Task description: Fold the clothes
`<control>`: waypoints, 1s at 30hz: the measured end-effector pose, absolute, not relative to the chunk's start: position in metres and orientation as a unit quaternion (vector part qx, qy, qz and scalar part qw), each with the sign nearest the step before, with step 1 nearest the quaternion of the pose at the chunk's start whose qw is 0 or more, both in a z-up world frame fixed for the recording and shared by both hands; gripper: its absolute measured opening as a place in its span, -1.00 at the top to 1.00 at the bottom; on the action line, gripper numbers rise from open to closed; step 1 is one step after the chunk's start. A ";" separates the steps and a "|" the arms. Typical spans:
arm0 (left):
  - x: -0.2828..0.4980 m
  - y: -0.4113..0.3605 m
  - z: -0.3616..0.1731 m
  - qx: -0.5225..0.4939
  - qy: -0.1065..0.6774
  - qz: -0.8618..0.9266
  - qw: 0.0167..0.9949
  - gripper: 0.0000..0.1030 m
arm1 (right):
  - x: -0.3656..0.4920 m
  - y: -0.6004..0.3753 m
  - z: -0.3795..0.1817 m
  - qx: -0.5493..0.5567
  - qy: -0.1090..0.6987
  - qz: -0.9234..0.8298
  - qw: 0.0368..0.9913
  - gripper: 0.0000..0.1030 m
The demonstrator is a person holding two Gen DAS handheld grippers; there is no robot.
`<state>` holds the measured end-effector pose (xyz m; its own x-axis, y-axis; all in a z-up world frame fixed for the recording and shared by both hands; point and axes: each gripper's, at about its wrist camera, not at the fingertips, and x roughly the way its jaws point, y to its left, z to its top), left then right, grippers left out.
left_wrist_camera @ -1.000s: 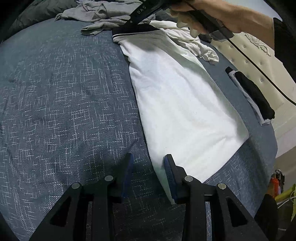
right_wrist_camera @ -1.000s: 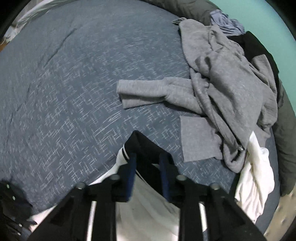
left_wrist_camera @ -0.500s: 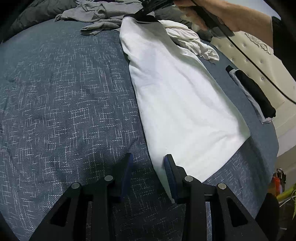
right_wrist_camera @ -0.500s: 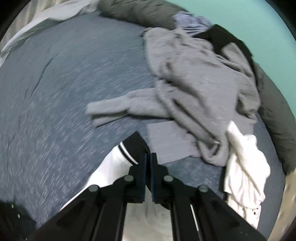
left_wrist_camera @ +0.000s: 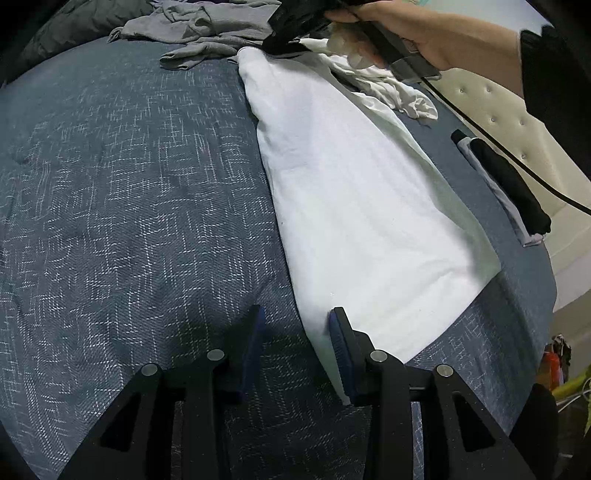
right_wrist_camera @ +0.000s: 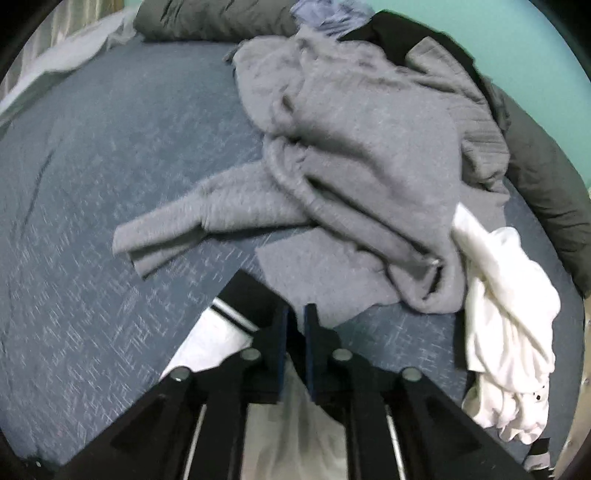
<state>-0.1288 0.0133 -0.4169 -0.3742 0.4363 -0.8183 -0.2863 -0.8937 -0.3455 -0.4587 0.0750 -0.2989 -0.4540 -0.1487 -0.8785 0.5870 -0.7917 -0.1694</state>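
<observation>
Right gripper (right_wrist_camera: 295,325) is pinching the white shirt's (left_wrist_camera: 362,206) dark collar (right_wrist_camera: 251,295), bottom center, probably stretching it flat for folding. Left gripper (left_wrist_camera: 295,332) is sitting spread wide at the hem, gripping nothing.

Blue woven bedspread (left_wrist_camera: 129,221), cream tufted headboard (left_wrist_camera: 491,110), teal wall (right_wrist_camera: 517,33).

On the bed (left_wrist_camera: 129,203), shirt (left_wrist_camera: 362,206) lies right — sweater (right_wrist_camera: 369,147) behind it.
</observation>
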 end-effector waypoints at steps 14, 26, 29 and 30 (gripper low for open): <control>-0.128 0.009 -0.418 -0.514 -0.069 0.826 0.219 0.22 | -0.422 0.189 -0.294 0.504 0.145 -0.806 0.274 0.41; -0.127 0.004 -0.419 -0.514 -0.065 0.827 0.219 0.18 | -0.418 0.209 -0.331 0.532 0.150 -0.792 0.261 0.88; -0.127 0.005 -0.419 -0.513 -0.064 0.827 0.219 0.18 | -0.419 0.211 -0.327 0.519 0.146 -0.802 0.258 1.00; -0.127 0.006 -0.419 -0.513 -0.064 0.827 0.219 0.18 | -0.420 0.211 -0.326 0.515 0.147 -0.805 0.254 1.00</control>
<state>-0.1274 0.0061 -0.4186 -0.3771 0.4279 -0.8214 -0.2964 -0.8960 -0.3307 -0.4199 0.2107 -0.3257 -0.3396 -0.2586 -0.9043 0.5608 -0.8275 0.0261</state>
